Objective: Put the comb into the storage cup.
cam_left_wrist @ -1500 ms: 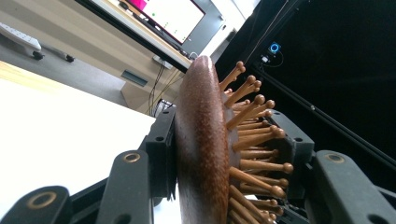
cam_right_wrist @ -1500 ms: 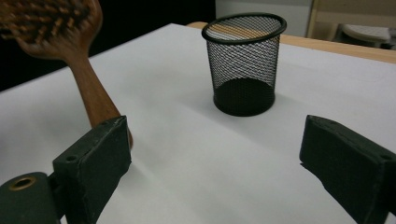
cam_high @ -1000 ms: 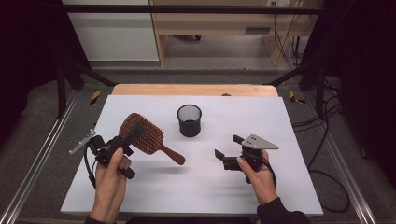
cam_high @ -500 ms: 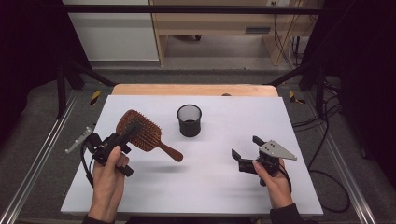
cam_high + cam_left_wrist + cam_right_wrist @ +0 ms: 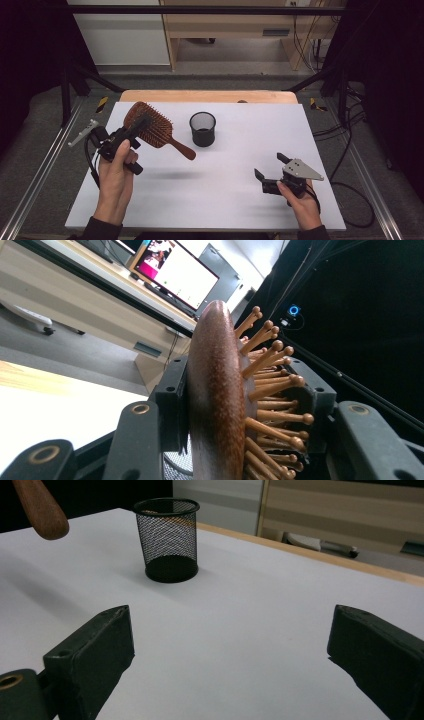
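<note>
Wooden hairbrush [image 5: 150, 131] sits clamped by its head in our left gripper [image 5: 131, 134], jaws closed on both faces, lifted off the table [image 5: 225, 200]. Handle's long axis runs toward 4 o'clock, tip near the mesh cup [image 5: 202, 129] at 3 o'clock. Right gripper [image 5: 270, 170]: jaws wide open, empty, well apart at 5 o'clock. Left hand is nearer.

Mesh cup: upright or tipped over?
Upright. The black mesh cup stands on its base on the white table, rim up, in the high view and the right gripper view alike. Nothing pokes above the rim.
</note>
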